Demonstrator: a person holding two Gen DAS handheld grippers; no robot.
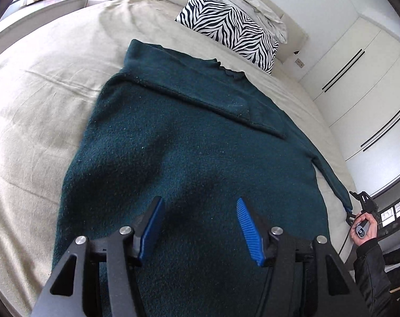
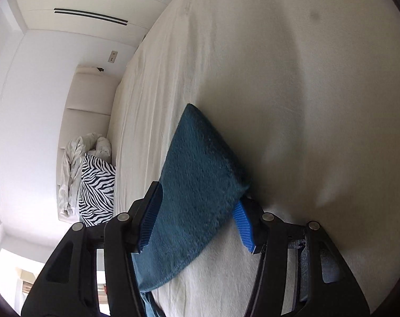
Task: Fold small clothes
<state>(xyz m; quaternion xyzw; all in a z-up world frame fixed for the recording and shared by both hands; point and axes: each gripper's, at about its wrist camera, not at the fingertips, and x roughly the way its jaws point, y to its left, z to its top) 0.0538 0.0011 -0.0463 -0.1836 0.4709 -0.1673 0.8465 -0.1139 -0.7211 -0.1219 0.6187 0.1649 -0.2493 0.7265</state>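
A dark teal sweater (image 1: 173, 145) lies flat on a beige bed (image 1: 41, 92). One sleeve (image 1: 200, 97) is folded across its chest. My left gripper (image 1: 200, 199) hovers over the lower body of the sweater, open, with nothing between its blue pads. The other sleeve (image 1: 332, 177) stretches out towards the right edge of the bed, where my right gripper (image 1: 358, 203) holds its cuff. In the right wrist view the sleeve end (image 2: 197, 163) fills the gap between the pads of the right gripper (image 2: 200, 195), touches both, and sticks out forward over the sheet (image 2: 279, 79).
A zebra-print pillow (image 1: 226, 29) and a crumpled white cloth (image 1: 252, 2) lie at the head of the bed. White wardrobe doors (image 1: 358, 66) stand along the right side. A person's hand (image 1: 363, 231) in a dark sleeve grips the right tool's handle.
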